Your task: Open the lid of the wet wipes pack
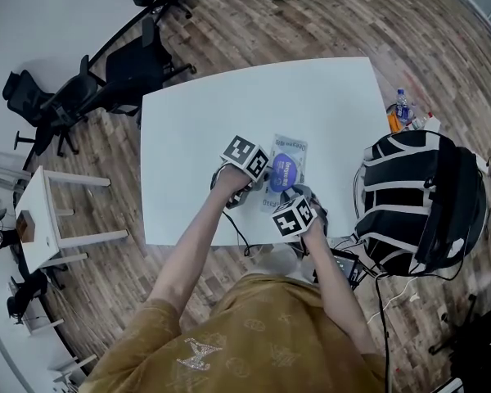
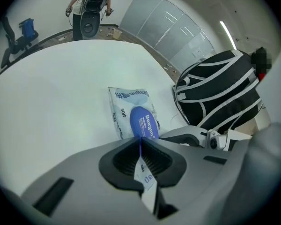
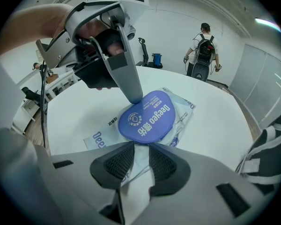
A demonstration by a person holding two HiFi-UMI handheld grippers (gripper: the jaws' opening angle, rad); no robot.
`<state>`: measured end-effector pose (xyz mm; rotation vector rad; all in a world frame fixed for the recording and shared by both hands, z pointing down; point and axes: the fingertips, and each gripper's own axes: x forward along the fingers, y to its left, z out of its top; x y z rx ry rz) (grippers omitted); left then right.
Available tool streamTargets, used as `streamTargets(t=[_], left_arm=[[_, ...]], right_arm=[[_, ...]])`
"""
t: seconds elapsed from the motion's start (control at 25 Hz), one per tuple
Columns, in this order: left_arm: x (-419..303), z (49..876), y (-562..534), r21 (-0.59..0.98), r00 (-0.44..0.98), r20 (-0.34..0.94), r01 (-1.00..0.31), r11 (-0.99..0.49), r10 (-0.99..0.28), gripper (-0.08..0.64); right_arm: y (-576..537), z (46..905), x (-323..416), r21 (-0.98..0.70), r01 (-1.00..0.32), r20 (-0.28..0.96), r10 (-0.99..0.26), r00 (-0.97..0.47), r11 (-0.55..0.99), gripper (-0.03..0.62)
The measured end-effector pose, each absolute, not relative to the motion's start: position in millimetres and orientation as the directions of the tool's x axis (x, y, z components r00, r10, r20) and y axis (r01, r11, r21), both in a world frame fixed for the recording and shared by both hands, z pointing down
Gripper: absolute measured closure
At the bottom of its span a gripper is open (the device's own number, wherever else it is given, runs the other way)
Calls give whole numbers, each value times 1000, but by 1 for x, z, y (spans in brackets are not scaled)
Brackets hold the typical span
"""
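The wet wipes pack [image 1: 288, 150] lies flat near the front edge of the white table [image 1: 196, 137], its blue oval lid [image 1: 283, 173] facing up. My left gripper [image 1: 260, 178] is shut on the left rim of the lid [image 3: 147, 118], with one finger [image 3: 131, 86] coming down onto it in the right gripper view. In the left gripper view a thin blue edge runs between the closed pads of the left gripper [image 2: 140, 146]. My right gripper [image 3: 140, 161] is shut on the near edge of the pack [image 3: 182, 111], white film pinched between its pads. The lid [image 2: 144, 123] looks closed or barely lifted.
A black backpack with white stripes [image 1: 417, 199] stands just right of the table. Bottles [image 1: 403, 105] sit on the wooden floor behind it. Black office chairs [image 1: 106, 80] and a small white side table [image 1: 49, 211] stand at the left. A person [image 3: 203, 50] stands far off.
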<state>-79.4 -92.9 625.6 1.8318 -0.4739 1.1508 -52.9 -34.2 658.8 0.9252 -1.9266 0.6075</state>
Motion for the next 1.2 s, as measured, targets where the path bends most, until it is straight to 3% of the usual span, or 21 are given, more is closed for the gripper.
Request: streamTargets(t=[1.2], left_arm=[[-77, 616, -89, 488, 501, 856, -702, -519, 126, 540]], right_arm=[[-34, 658, -54, -55, -801, 870, -365, -331, 596, 502]])
